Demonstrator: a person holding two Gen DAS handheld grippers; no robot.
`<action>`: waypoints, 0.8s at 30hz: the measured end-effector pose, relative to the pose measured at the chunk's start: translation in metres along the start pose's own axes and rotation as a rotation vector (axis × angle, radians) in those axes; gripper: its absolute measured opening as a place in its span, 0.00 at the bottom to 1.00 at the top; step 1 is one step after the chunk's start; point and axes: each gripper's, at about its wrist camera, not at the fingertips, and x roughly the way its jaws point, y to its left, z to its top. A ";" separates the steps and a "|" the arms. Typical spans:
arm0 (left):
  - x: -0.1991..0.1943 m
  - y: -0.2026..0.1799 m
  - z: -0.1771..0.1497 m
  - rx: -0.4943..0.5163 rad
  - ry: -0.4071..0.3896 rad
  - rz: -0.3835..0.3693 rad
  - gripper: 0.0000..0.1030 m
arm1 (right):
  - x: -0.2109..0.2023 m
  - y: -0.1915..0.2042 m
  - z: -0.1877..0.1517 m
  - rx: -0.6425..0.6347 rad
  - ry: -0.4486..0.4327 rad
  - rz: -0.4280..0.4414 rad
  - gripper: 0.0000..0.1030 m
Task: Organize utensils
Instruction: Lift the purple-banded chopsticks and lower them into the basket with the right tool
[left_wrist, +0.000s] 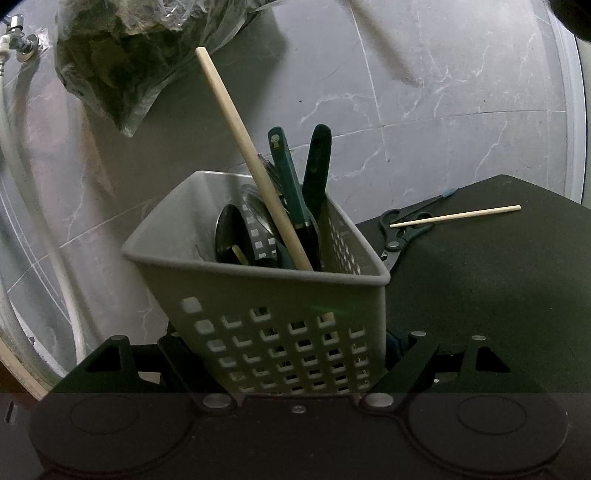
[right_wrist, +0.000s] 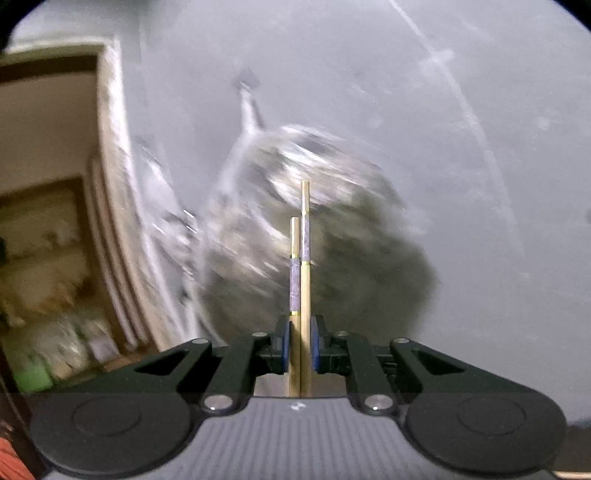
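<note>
In the left wrist view my left gripper (left_wrist: 280, 354) is shut on a grey perforated utensil basket (left_wrist: 258, 280), its jaws against the basket's lower sides. The basket holds a long wooden stick (left_wrist: 251, 155), two green-handled tools (left_wrist: 295, 184) and metal spoons (left_wrist: 231, 232). Black scissors (left_wrist: 400, 232) and a single wooden chopstick (left_wrist: 456, 215) lie on the dark table (left_wrist: 498, 295) to the right. In the right wrist view my right gripper (right_wrist: 300, 349) is shut on a pair of gold chopsticks (right_wrist: 301, 266) that point upward; the background is blurred.
A plastic bag with dark contents (left_wrist: 122, 55) lies on the grey marble floor (left_wrist: 443, 92) beyond the basket. A white hose (left_wrist: 44, 221) and a tap (left_wrist: 16, 40) are at left. The right wrist view shows a blurred shelf unit (right_wrist: 55, 221) at left.
</note>
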 end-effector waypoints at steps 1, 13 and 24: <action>0.000 0.000 0.000 0.001 0.000 0.000 0.80 | 0.005 0.005 -0.001 -0.004 -0.020 0.024 0.12; 0.000 0.000 -0.001 0.006 -0.015 -0.003 0.81 | 0.052 0.033 -0.077 -0.161 -0.009 0.059 0.13; 0.002 0.001 -0.001 0.010 -0.015 -0.003 0.81 | 0.037 0.038 -0.120 -0.233 0.163 0.036 0.15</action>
